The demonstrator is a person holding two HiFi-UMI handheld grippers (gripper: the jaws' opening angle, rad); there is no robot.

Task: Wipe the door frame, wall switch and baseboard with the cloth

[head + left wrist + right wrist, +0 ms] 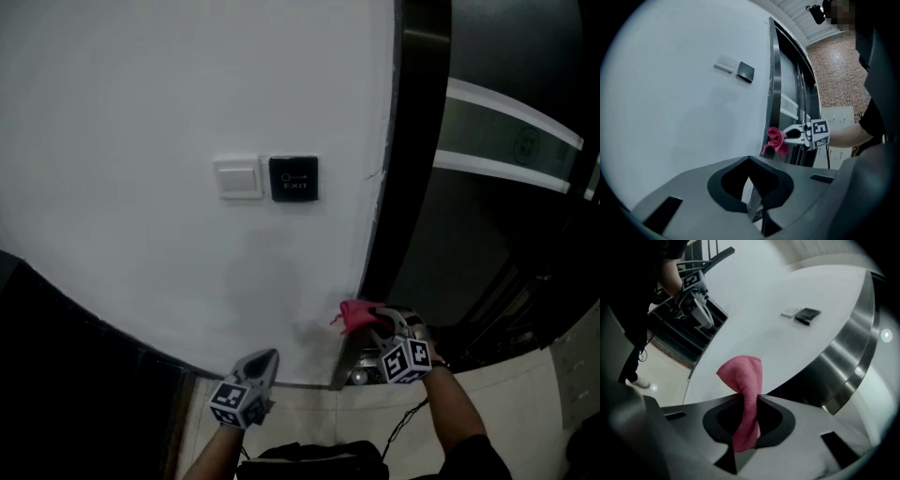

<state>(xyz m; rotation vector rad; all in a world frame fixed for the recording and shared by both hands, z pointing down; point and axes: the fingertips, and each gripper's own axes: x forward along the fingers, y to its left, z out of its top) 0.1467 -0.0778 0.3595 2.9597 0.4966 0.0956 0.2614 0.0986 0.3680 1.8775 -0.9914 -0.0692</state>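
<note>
Right gripper view shows the pink cloth (745, 394) clamped between the jaws of my right gripper (378, 323). Its bunched end sticks out just beside the dark door frame (408, 141), low on the white wall (141, 112). My left gripper (266, 358) hangs nearby, jaws pressed together on nothing. The wall switch (238, 178) sits well above both.

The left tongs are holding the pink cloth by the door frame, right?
No, the right tongs hold the pink cloth by the door frame; the left tongs are shut with nothing in them. The right gripper view shows it.
</note>
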